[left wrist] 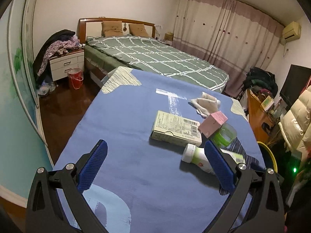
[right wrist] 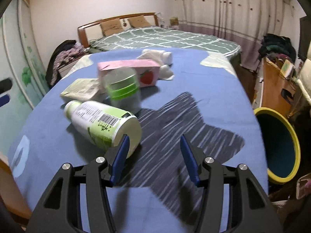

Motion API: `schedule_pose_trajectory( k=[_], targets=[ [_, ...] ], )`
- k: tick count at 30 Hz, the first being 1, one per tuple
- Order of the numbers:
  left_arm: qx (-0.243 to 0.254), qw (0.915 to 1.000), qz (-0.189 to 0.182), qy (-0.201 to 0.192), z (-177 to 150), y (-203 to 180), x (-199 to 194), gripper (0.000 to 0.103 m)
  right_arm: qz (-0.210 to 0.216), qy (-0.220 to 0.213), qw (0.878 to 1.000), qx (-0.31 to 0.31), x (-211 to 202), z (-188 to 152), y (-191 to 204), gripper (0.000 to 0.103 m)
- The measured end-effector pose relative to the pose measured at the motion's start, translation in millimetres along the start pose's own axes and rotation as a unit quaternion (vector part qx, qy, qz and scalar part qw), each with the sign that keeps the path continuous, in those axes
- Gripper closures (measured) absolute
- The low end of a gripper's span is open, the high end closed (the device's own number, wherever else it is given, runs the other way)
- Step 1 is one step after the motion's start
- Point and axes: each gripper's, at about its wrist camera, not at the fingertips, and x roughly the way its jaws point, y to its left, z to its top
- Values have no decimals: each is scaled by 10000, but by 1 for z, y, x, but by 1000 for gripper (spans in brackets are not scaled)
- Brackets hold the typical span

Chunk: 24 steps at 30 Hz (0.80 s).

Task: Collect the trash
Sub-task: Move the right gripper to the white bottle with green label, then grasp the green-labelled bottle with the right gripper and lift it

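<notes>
Trash lies on a blue cloth [left wrist: 126, 128] over a table: a white and green bottle [right wrist: 101, 124] on its side, a clear jar with green bands [right wrist: 124, 91], a pink strawberry carton [right wrist: 132, 71], a flat pale green box [left wrist: 176, 128] and crumpled white tissue [right wrist: 157, 58]. My right gripper [right wrist: 154, 143] is open just right of the bottle's base, nothing between its blue pads. My left gripper [left wrist: 155, 153] is open wide over bare cloth; its right pad hides part of the bottle [left wrist: 196, 157].
A bin with a yellow rim [right wrist: 279, 141] stands off the table's right edge. Behind the table are a green checked bed [left wrist: 151, 58], a nightstand with clothes [left wrist: 66, 62], a red bucket [left wrist: 75, 77], curtains and a cluttered desk [right wrist: 276, 85] at right.
</notes>
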Motion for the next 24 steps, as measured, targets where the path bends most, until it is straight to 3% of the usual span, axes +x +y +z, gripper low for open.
schedule_pose_trajectory(
  k=[8, 11, 15, 19, 24],
  targets=[
    [-130, 9997, 143, -128, 3, 8, -10, 5, 953, 206, 9939, -522, -12, -23, 59, 51],
    [-137, 9996, 174, -153, 3, 10, -15, 5, 1054, 162, 9919, -690, -18, -25, 69, 51],
    [-161, 9995, 190, -204, 3, 12, -19, 5, 1117, 85, 9910, -731, -27, -28, 73, 40],
    [-188, 9995, 185, -178, 2, 14, -19, 5, 1301, 83, 9890, -698, -32, -29, 75, 38],
    [-172, 9996, 165, -121, -1, 13, -16, 5, 1244, 138, 9888, -810, -16, -27, 92, 37]
  ],
)
